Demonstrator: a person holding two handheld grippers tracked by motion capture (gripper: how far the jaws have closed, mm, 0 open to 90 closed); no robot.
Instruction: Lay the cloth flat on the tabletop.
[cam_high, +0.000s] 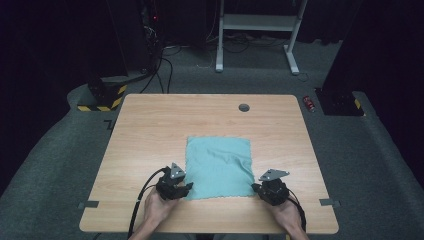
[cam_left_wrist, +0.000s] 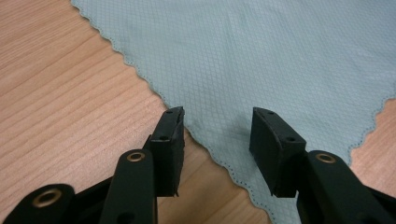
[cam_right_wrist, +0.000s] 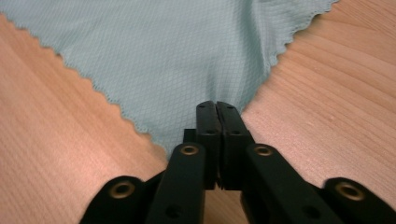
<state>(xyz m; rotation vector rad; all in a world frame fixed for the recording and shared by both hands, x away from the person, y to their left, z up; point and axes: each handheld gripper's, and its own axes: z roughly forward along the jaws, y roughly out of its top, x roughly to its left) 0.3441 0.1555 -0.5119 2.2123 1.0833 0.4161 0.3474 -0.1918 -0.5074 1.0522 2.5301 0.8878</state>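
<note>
R gripper (cam_right_wrist: 217, 106) pinches cloth (cam_right_wrist: 177, 56) corner — L gripper (cam_left_wrist: 217, 126) agape.

The light wooden surface (cam_high: 150, 125) lies bare on every side of the flat pale teal square cloth (cam_high: 218, 165), so a hand can pass freely along the left, right and far edges. The one feature on the far part is a small round grey cable hole (cam_high: 244, 107), flush with the wood. At the near edge the left gripper (cam_high: 181, 190) and the right gripper (cam_high: 261, 189) crowd the cloth's two near corners, leaving an open strip of wood between them.
</note>
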